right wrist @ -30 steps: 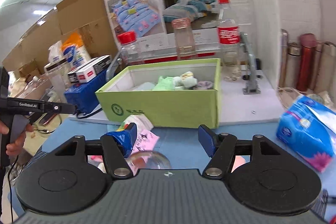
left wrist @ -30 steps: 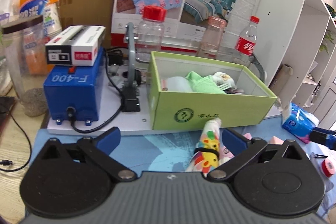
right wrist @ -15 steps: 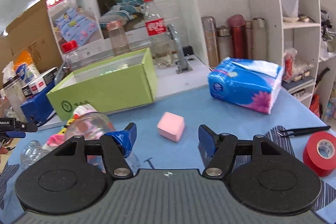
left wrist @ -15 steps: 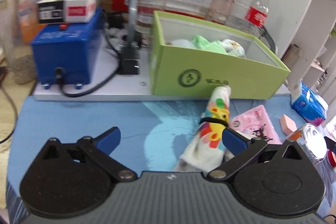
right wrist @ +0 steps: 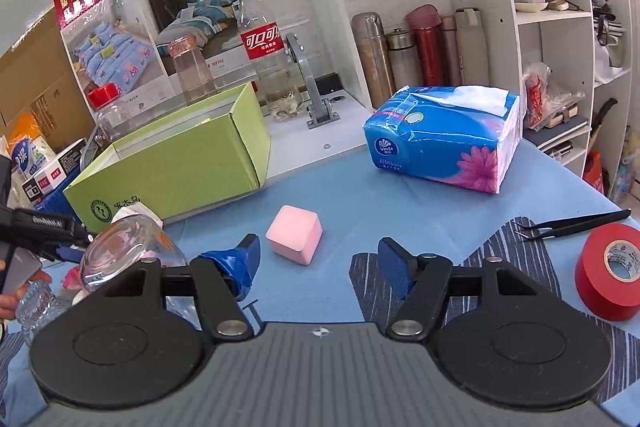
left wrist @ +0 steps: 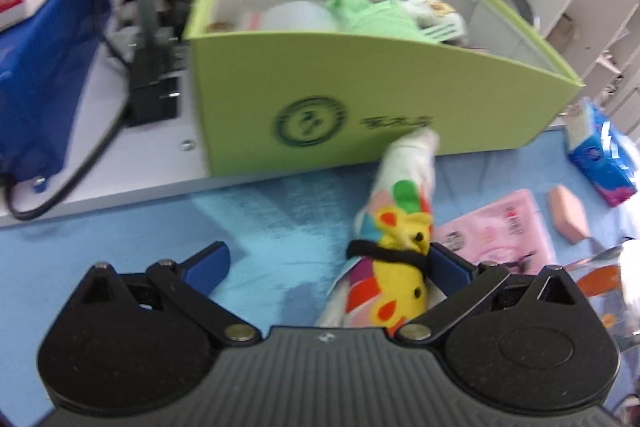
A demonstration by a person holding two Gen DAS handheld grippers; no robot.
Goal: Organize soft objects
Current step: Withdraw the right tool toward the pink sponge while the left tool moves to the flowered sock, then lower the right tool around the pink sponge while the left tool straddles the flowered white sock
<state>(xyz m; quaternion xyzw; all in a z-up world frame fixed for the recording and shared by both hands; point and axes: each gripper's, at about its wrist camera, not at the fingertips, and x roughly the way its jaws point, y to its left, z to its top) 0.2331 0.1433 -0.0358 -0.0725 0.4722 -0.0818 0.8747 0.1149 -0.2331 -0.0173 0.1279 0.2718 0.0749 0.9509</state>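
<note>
Green box (left wrist: 360, 95) already holds some soft items, while rolled cloth (left wrist: 396, 227) and pink sponge (right wrist: 294, 235) wait outside; both grippers (left wrist: 326, 261) (right wrist: 318, 261) gape empty.

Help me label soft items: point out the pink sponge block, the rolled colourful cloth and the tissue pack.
pink sponge block (right wrist: 295, 239), right wrist view, front face.
rolled colourful cloth (left wrist: 400, 223), left wrist view, printed middle.
tissue pack (right wrist: 440, 151), right wrist view, blue front.

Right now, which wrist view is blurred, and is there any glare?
Left wrist view: motion-smeared, logo on the green cardboard box soft, colourful rolled cloth fairly sharp. Right wrist view: crisp, pink foam cube sharp; window glare on the clear glass jar; strong fisheye bending.
</note>
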